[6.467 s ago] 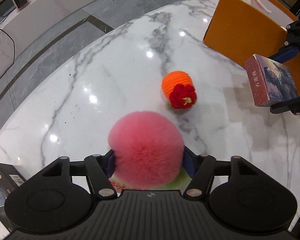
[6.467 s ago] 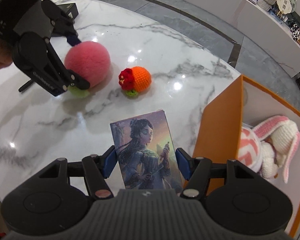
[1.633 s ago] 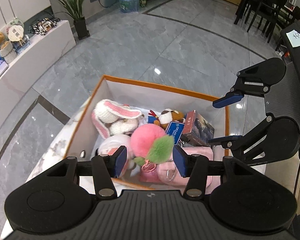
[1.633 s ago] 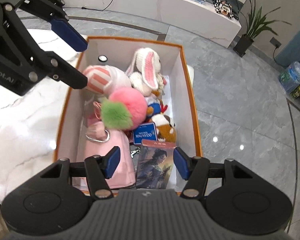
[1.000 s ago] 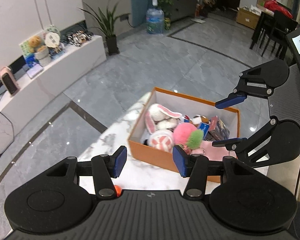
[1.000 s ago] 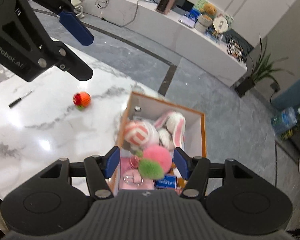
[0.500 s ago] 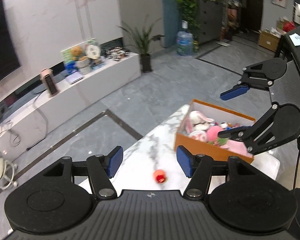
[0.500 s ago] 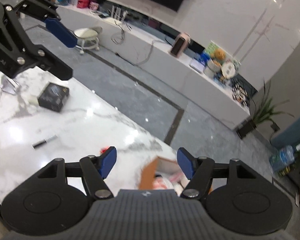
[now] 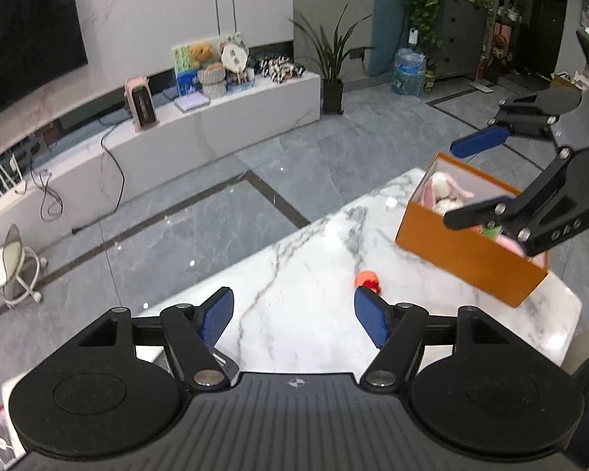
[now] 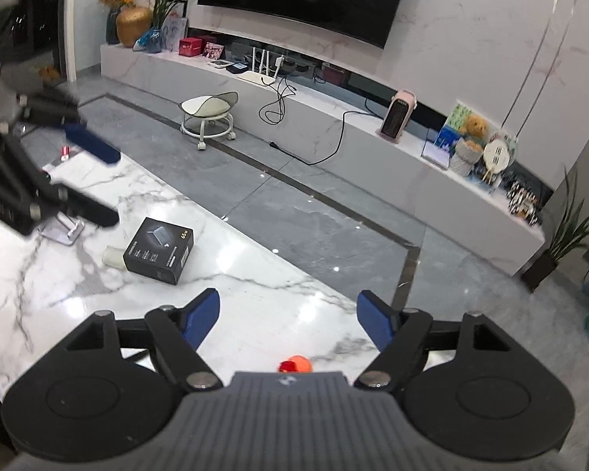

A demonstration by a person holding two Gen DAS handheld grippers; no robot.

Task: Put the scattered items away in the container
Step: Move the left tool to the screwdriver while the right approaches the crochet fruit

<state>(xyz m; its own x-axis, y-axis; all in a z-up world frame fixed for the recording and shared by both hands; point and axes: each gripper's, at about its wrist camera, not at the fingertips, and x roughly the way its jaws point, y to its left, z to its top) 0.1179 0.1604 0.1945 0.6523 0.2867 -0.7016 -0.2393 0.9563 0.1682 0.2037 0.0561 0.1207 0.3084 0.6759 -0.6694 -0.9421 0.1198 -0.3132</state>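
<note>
Hand-held grippers, left (image 9: 293, 316) and right (image 10: 288, 314), both empty, jaws opening above marble table (image 9: 302, 274).

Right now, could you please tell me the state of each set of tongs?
Left tongs: empty, jaws opening.
Right tongs: empty, jaws opening.

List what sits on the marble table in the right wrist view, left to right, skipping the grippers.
Metal stand partly behind the left gripper, white cylinder, black box, orange crochet toy at the bottom edge, just above the right gripper's body.
</note>
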